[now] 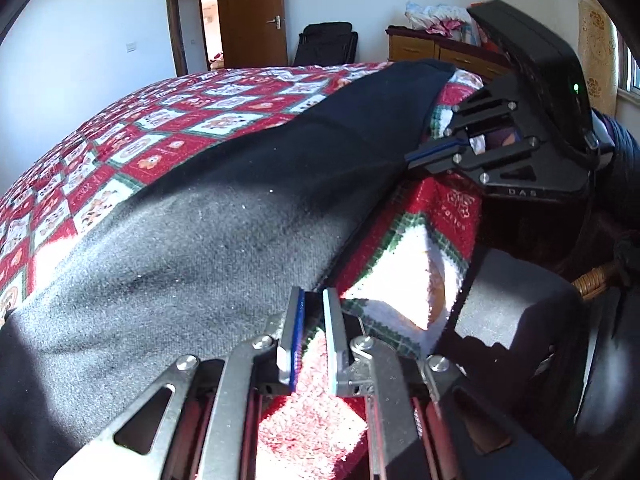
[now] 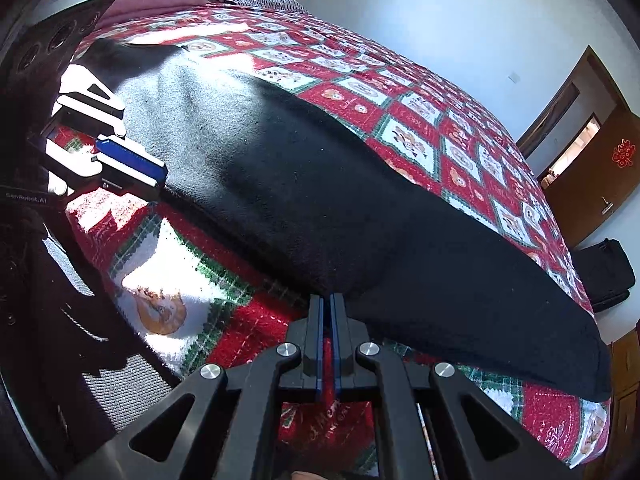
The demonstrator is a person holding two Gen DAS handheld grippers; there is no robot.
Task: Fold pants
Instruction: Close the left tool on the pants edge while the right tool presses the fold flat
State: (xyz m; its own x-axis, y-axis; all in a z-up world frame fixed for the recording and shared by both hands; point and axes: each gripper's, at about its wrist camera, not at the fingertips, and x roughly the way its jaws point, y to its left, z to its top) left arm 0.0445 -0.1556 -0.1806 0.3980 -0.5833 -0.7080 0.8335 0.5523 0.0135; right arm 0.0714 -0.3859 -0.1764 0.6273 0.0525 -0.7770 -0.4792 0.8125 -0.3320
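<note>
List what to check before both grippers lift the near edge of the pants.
1. Right gripper shut on the near edge of the pants: ok.
2. Left gripper holding that same edge: cannot tell; its jaws stand slightly apart with dark fabric between the tips.
3. Pants lying flat along the bedspread: ok.
4. Bedspread not pinched together with the pants: cannot tell.

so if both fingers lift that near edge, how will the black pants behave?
Probably floppy: the pants lie draped flat over the blanket, following its curve. Likely to sag between the right gripper and left gripper. The fleecy surface suggests good grip and light weight.
</note>
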